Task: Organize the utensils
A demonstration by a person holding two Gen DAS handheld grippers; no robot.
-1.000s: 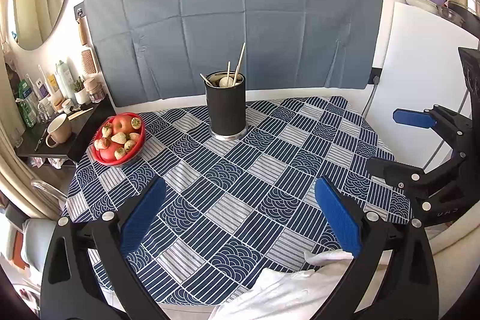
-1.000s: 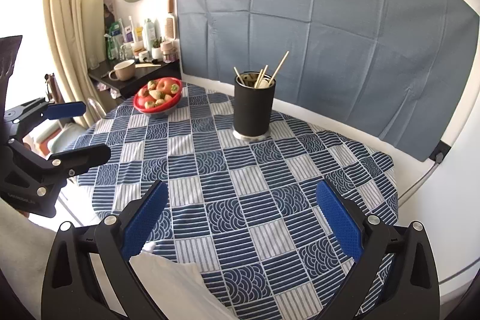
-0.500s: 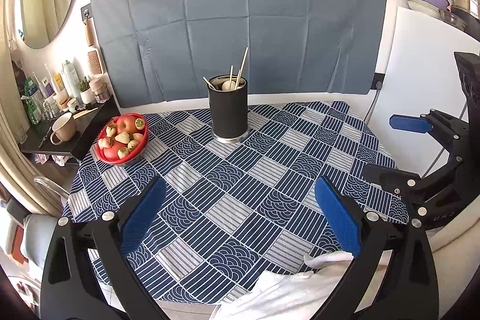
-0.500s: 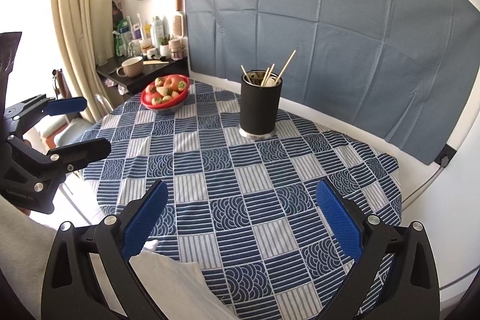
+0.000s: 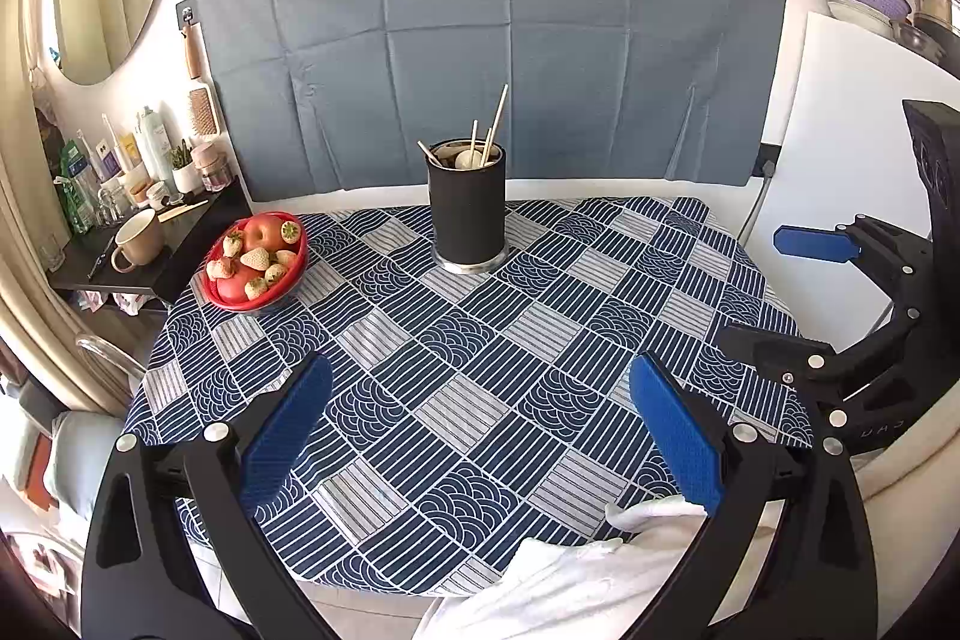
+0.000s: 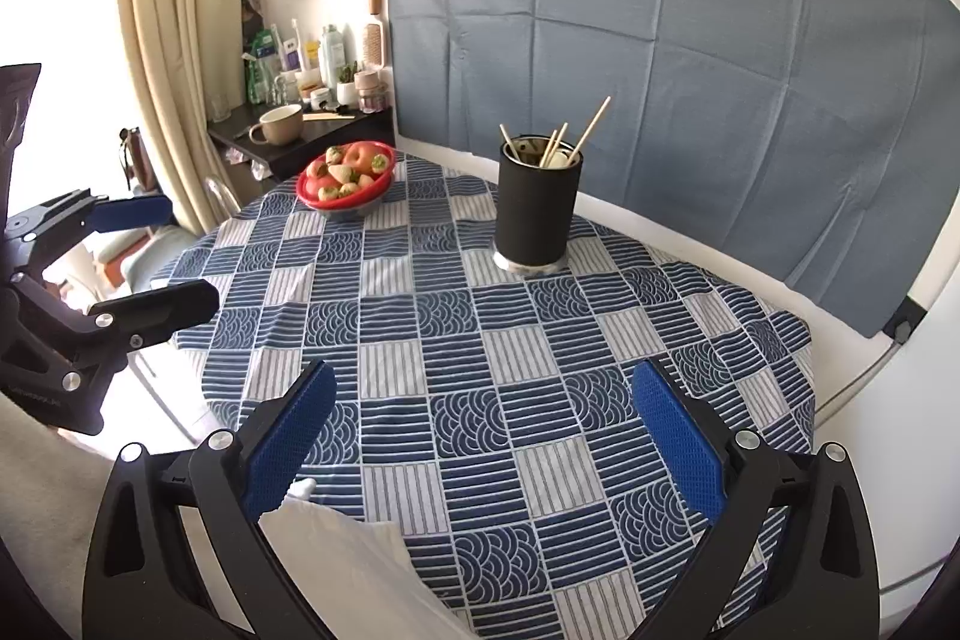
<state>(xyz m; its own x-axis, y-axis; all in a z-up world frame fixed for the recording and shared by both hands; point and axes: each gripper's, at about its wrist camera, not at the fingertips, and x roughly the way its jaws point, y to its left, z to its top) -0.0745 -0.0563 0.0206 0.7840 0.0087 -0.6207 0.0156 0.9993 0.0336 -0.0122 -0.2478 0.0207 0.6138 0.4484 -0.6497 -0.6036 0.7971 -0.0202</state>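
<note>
A black cylindrical utensil holder stands upright at the far side of the table on a blue patterned cloth. Wooden chopsticks and a pale spoon head stick out of its top. My left gripper hangs open over the near edge of the table, nothing between its blue pads. My right gripper is open and empty too, well short of the holder. Each gripper shows in the other's view: the right gripper at the right edge, the left gripper at the left edge.
A red bowl of fruit sits at the table's far left. A dark shelf with a mug and bottles lies beyond it. A grey cloth hangs behind. A white cloth lies at the near edge.
Both grippers have drawn back and risen a little, so the holder and bowl sit slightly farther off. Both stayed open and empty.
</note>
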